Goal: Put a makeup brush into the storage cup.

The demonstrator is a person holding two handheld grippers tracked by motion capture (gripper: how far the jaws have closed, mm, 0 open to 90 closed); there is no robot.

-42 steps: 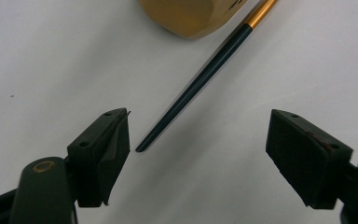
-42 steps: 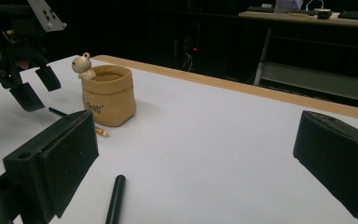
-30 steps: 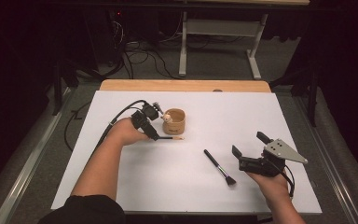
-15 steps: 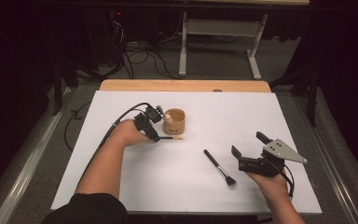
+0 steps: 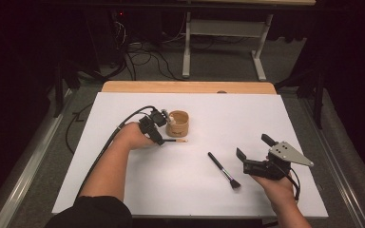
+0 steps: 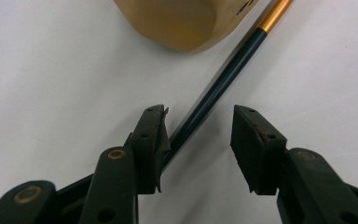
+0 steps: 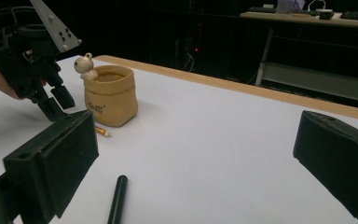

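Left gripper view: a dark-handled brush [image 6: 223,79] with a gold ferrule lies on the white bench [image 6: 51,93] just beside the tan cup [image 6: 177,23]. The left gripper [image 6: 198,140] straddles its handle; the jaws have just been closing, one pad touching it, the other still apart. In the high view, the right gripper [image 5: 253,147] rests wide open and empty near a black brush [image 5: 223,170].

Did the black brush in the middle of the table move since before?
No. The black brush lies at the same spot and slant between the yellow pot and the right gripper, judged against the table's near edge.
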